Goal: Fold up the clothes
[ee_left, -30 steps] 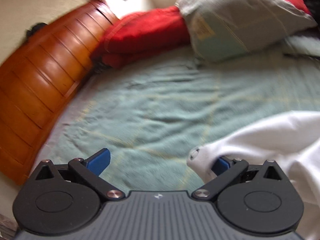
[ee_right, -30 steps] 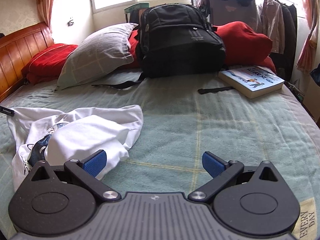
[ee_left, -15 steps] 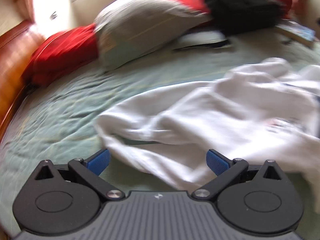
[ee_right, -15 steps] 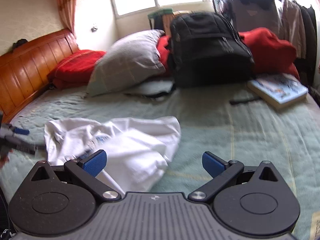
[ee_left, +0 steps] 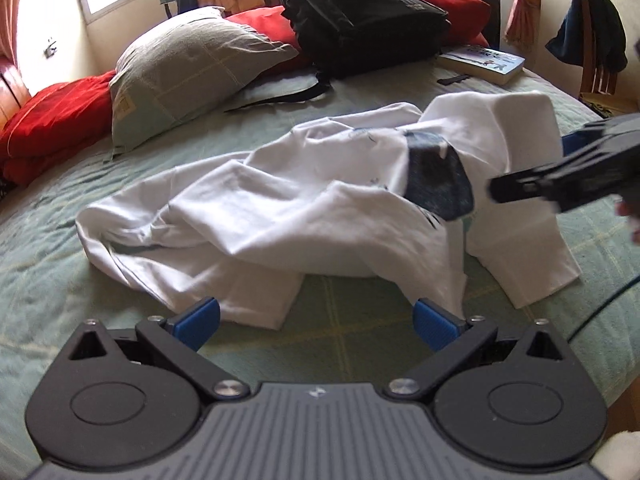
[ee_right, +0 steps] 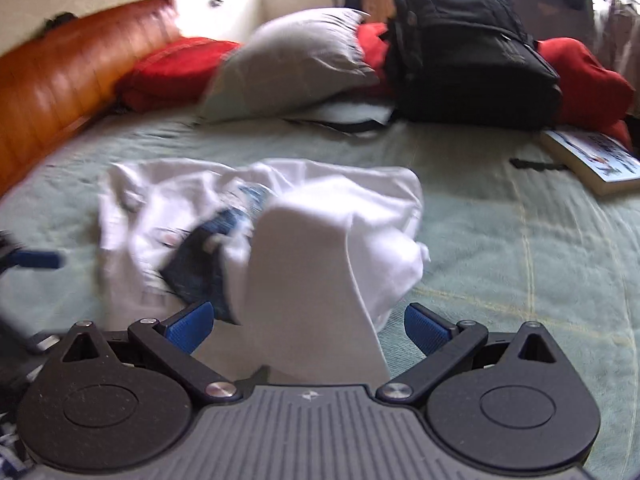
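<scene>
White shirt lies crumpled on the green bedspread, dark print patch facing up, not yet spread flat. No fold made so far, as I read it.

Left gripper: jaws wide apart, nothing between them. The shirt's near hem sits just ahead of the blue pads, with one corner touching the right-hand pad. Judgement: it is lined up low at the hem so an edge can be picked up for straightening.

Right gripper: jaws also spread wide. A raised flap of shirt hangs in the gap between them and runs back over the gripper body. The pads stand clear of the cloth on both sides, so the flap is draped there, not pinched; what keeps it lifted I cannot tell. Right wrist view is motion-blurred.

In the left wrist view the right gripper comes in from the right, beside the raised flap.

Pillow, backpack and book sit well beyond the jaws, far side of the shirt, leaving working room.

Risk: a bunched layer may get grabbed double.
</scene>
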Demonstrator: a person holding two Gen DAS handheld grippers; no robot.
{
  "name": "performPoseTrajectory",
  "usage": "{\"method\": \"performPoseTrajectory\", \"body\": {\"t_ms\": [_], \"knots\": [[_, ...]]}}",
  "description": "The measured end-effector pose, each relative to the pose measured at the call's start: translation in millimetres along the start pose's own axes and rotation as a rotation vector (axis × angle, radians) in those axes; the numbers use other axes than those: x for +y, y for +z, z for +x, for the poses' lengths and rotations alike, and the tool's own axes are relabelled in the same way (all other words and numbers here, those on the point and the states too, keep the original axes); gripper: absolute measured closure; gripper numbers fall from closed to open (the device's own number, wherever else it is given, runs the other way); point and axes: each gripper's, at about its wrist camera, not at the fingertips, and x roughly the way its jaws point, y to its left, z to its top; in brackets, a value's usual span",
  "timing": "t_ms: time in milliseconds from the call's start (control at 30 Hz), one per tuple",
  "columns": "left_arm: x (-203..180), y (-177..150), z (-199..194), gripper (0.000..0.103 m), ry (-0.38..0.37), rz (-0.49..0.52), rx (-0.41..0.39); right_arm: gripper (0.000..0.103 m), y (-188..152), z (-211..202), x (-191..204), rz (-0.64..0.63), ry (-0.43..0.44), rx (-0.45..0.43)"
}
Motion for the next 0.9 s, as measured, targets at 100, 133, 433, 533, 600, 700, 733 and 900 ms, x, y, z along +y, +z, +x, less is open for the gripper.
{"method": "performPoseTrajectory", "body": {"t_ms": [100, 133, 433, 533, 600, 700, 733, 900], "knots": [[-7.7, -12.1, -2.6, 0.001, 0.033, -0.023, 0.004, 0.000, -7.5, 14.9, -1.2, -0.014, -0.103, 0.007], [-10.2, -16.1, -3.4, 0.001, 0.046, -0.030, 0.006, 0.000, -10.3, 14.6, -4.9, -0.018, -0.123, 0.003], [-16.2, -28.7, -1.7, 0.001, 0.024, -0.059, 0.011, 0.000, -30.4, -8.2, -74.2, 0.040, -0.370, -0.004], [-16.9, -29.5, -3.6, 0.001, 0.024, -0.060, 0.007, 0.000, -32.0, -17.3, -96.6, 0.102, -0.415, -0.009], [-17.8, -29.6, -4.4, 0.001, 0.022, -0.062, 0.003, 0.000, -31.9, -24.8, -106.8, 0.162, -0.365, -0.015], [-21.7, -29.9, -5.0, 0.001, 0.022, -0.059, 0.002, 0.000, -29.1, -24.0, -103.1, 0.178, -0.312, -0.028], [-23.2, -30.2, -5.4, 0.001, 0.020, -0.056, 0.003, 0.000, -27.9, -20.9, -100.2, 0.177, -0.296, -0.023], [-26.4, -33.1, -6.7, 0.001, 0.020, -0.051, 0.005, 0.000, -27.3, 10.9, -92.4, 0.109, -0.358, 0.085]]}}
